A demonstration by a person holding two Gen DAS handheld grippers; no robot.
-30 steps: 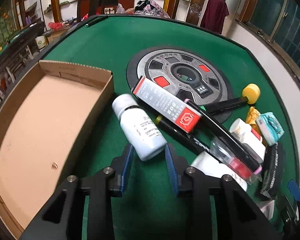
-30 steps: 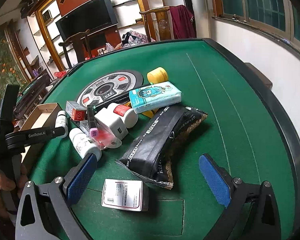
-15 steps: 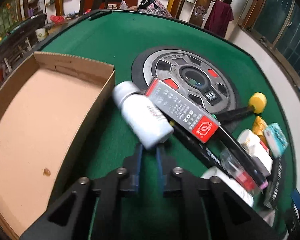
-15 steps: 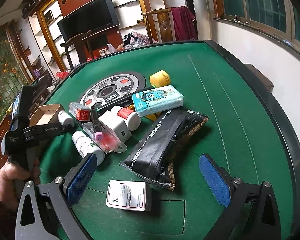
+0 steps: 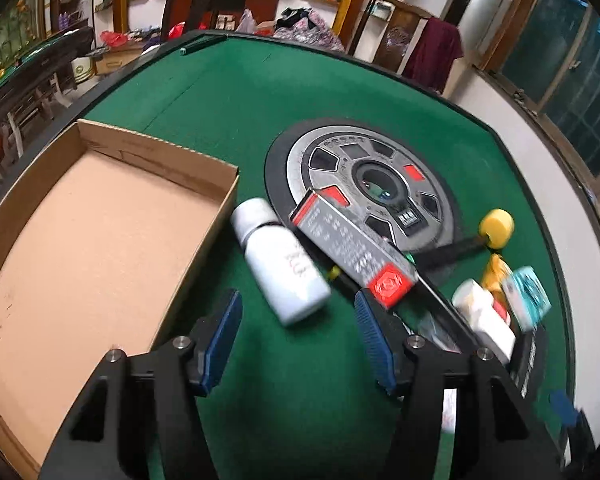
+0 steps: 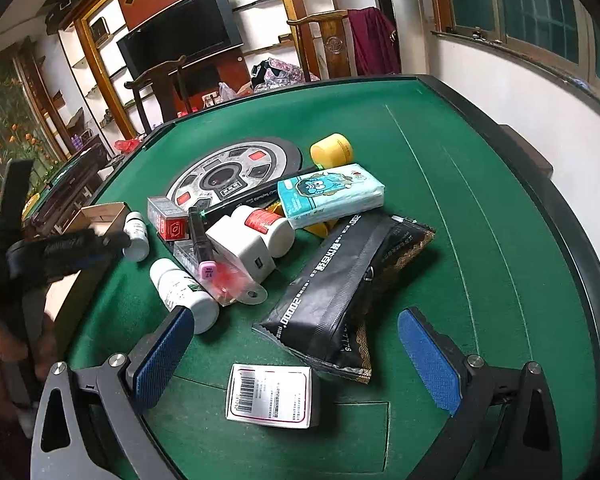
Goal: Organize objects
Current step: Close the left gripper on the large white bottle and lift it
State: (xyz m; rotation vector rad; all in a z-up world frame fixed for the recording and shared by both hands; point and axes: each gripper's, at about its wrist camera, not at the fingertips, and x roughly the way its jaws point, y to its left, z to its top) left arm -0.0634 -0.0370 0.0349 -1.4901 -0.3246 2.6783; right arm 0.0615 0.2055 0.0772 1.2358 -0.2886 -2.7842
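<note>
Our left gripper (image 5: 298, 334), jaws just reopened, empty, short of the white bottle (image 5: 280, 264) lying beside the cardboard box (image 5: 204, 268). Our right gripper (image 6: 296, 354) spread wide, empty. Risk: the round bottle rolls away, or jaws snag the red-ended box (image 5: 354, 250) leaning alongside.

Setting: room in a home, living/games room. Evidence: green-felt mahjong table (image 6: 440, 184) with dark raised rim and a round control dial (image 5: 364, 192) at its centre; carved wooden chairs (image 6: 324, 44) beyond the table's far edge, one draped with a maroon garment (image 6: 374, 46); flat-screen TV (image 6: 180, 36) within wood-framed wall shelving; floral mural (image 6: 4, 128) on left wall; green-tinted windows (image 6: 540, 8) along the right wall.
</note>
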